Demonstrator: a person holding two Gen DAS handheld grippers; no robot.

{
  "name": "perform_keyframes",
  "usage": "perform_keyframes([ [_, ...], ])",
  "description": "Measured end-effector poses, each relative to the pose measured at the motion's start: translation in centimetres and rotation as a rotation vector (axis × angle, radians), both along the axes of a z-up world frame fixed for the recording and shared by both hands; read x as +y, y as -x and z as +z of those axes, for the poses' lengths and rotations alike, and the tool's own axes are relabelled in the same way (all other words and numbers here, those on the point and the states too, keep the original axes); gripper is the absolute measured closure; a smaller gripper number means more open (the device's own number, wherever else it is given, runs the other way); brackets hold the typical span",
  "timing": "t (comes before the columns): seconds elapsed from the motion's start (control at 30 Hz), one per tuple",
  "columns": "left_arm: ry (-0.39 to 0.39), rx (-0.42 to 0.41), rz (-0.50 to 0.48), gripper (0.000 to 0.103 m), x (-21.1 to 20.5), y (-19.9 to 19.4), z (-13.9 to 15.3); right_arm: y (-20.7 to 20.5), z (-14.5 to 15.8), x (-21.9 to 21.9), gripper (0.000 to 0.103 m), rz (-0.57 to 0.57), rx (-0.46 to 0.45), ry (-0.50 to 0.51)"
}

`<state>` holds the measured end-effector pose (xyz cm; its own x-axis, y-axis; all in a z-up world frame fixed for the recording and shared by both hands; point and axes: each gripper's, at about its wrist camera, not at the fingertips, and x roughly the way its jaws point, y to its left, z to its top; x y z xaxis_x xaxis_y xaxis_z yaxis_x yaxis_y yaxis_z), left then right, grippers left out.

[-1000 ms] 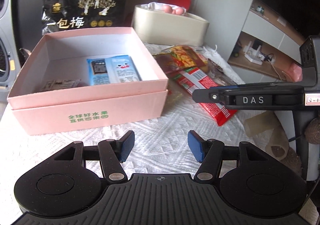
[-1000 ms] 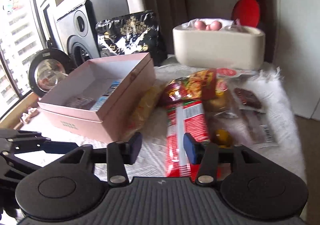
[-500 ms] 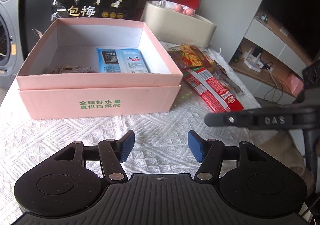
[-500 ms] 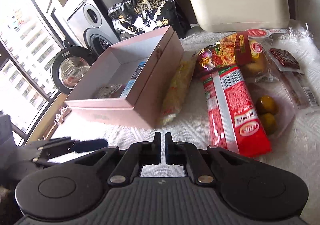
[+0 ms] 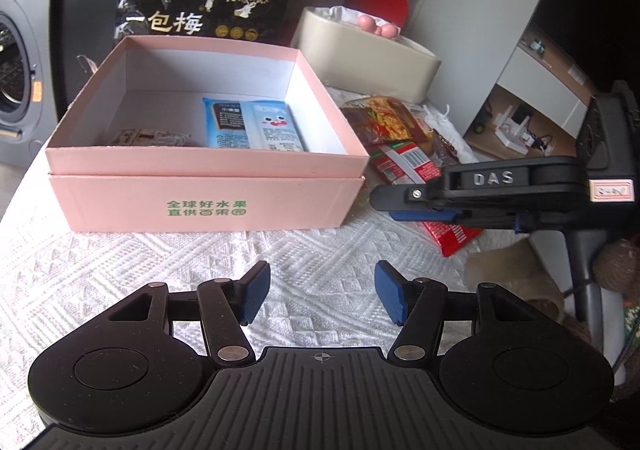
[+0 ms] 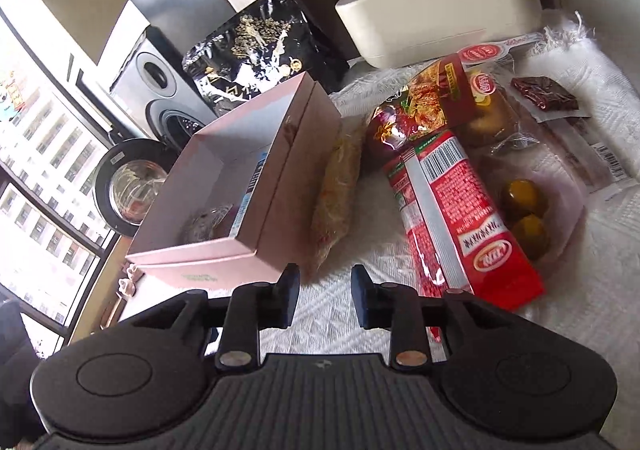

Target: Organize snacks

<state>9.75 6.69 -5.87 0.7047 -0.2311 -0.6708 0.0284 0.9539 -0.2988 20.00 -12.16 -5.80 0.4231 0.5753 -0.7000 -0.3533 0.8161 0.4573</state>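
Two views cover the moment.

From the left wrist: the left claw (image 5: 322, 296) stands wide open and empty over the white woven cloth (image 5: 120, 270) at the near edge of the bench. The open pink cardboard box (image 5: 208, 194) sits straight ahead of it, already holding a pale blue snack packet (image 5: 256, 124) and a small clear-wrapped item (image 5: 152, 138). Off the box's right side lies the long red foil snack packet (image 5: 404, 162), partly hidden by the right claw (image 5: 420, 210), which reaches in from the right just above it, its blue pads showing only a narrow gap. The right claw is plainly the nearer one to the loose snacks; the left would have to cross in front of the box.

From the right wrist: the right claw's jaws have just been opening from a shut position and now stand a little apart with only cloth between them. The red packet (image 6: 460, 218) lies just ahead and to the right, its long axis running from the near edge away toward the cream oval container (image 6: 436, 26) at the back. So a grasp probably needs a shift right, closing across the narrow width.

This view alone shows a yellowish clear-wrapped packet (image 6: 340, 190) lying against the box's right wall, plus round yellow sweets in clear wrap (image 6: 524, 210) and a dark brown bar (image 6: 544, 94) toward the right edge.
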Motion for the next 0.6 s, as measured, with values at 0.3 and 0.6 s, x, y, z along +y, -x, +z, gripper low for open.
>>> perform_keyframes([
  [0.3, 0.015, 0.025, -0.006, 0.04, 0.1, -0.4, -0.9, -0.2, 0.2, -0.9, 0.101, 0.047, -0.004, -0.024],
  [0.6, 0.099, 0.031, -0.051, 0.04, -1.5, -1.4, -0.7, 6.3, 0.4, -3.9, 0.099, 0.164, 0.031, -0.026],
])
